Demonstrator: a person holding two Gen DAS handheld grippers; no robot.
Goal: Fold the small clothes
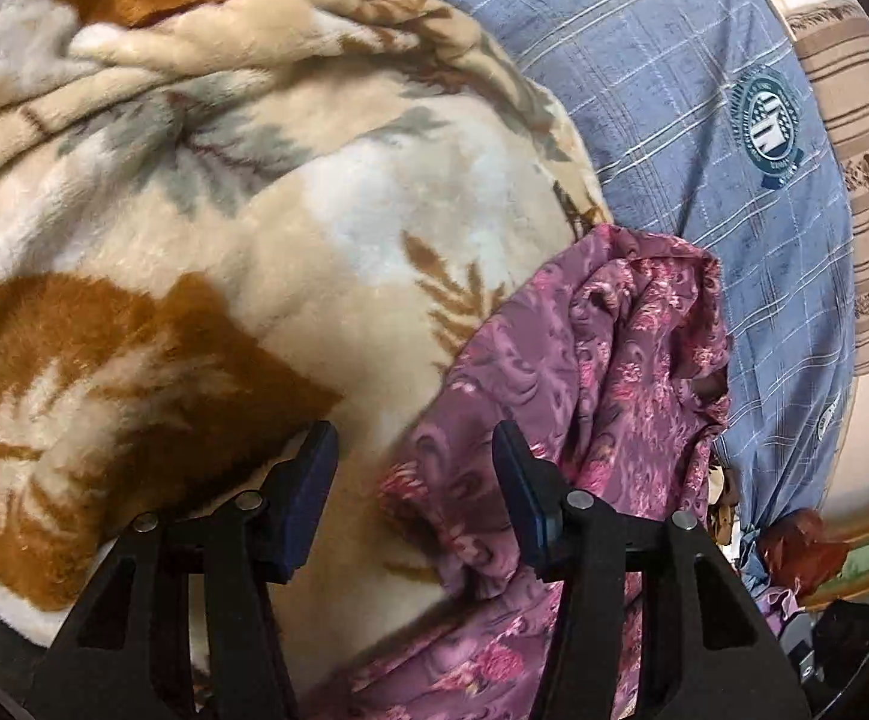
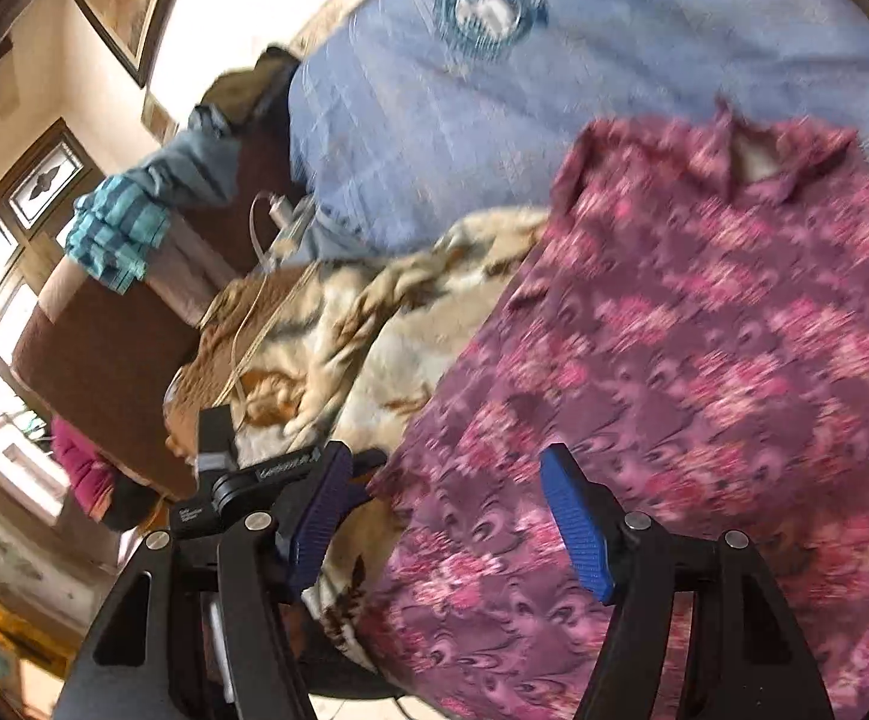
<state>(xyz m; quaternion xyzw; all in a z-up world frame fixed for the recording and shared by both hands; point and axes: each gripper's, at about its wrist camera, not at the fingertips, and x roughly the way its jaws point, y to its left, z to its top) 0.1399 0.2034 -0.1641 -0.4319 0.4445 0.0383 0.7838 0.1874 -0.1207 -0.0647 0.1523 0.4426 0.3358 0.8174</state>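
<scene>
Left wrist view, from the left: we record a plush cream blanket with rust-brown leaf prints, covering most of the surface. Next, our left gripper, jaws apart with nothing pressed between the pads; blanket and a garment edge show in the gap. Right of it lies the purple floral garment, bunched in a heap on the blanket. Beyond, a blue checked pillow bearing a round emblem, then a striped cushion.

Right wrist view, from the left: we note a brown upholstered seat with a teal plaid cloth on it, the blanket, then our right gripper, jaws wide, gripping nothing. The garment spreads flat to the right, collar far.
</scene>
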